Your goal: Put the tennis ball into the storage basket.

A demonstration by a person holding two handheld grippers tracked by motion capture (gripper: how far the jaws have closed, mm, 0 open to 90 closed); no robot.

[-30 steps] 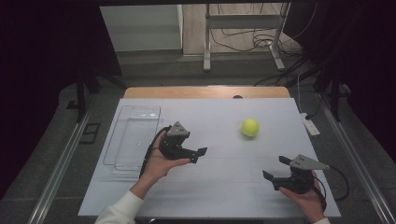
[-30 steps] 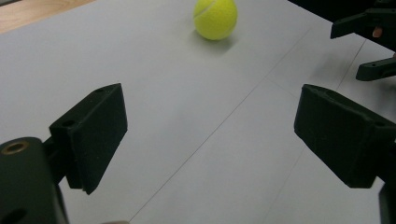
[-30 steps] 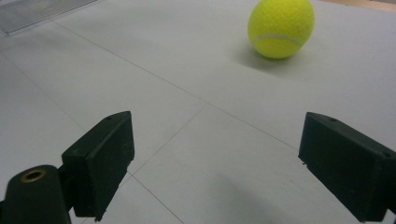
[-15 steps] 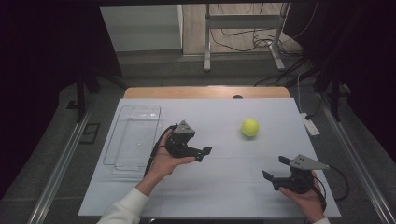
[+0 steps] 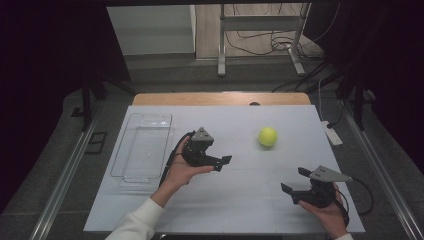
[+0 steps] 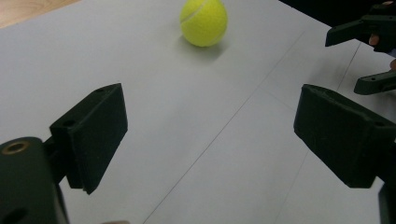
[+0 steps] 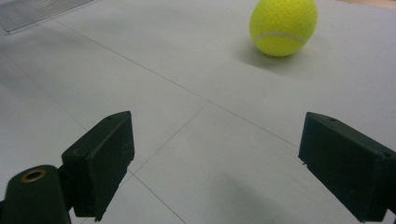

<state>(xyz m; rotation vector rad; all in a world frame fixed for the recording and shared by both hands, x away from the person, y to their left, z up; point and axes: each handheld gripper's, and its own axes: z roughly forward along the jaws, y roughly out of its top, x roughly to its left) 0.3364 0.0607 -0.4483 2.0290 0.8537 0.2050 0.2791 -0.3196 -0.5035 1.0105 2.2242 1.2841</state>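
Gaping wide with nothing between them, the jaws of the left gripper hang over bare table near the middle of the high view, aimed toward the tennis ball, which sits on the white table ahead and to the right of them, apart from both tools. From the left gripper view the two black jaws frame open tabletop, with the ball resting beyond them at the top of the picture and casting a small shadow toward the camera. The right gripper is held low near the front right corner of the table, its jaws likewise spread and empty; its own view shows the ball farther up and to the right of the gap, well clear of either pad. The right gripper's jaws also show at the upper right edge of the left gripper view. Off to the left of the left hand lies a clear plastic tray, long side running away from the person, near that hand's wrist but not touched by it
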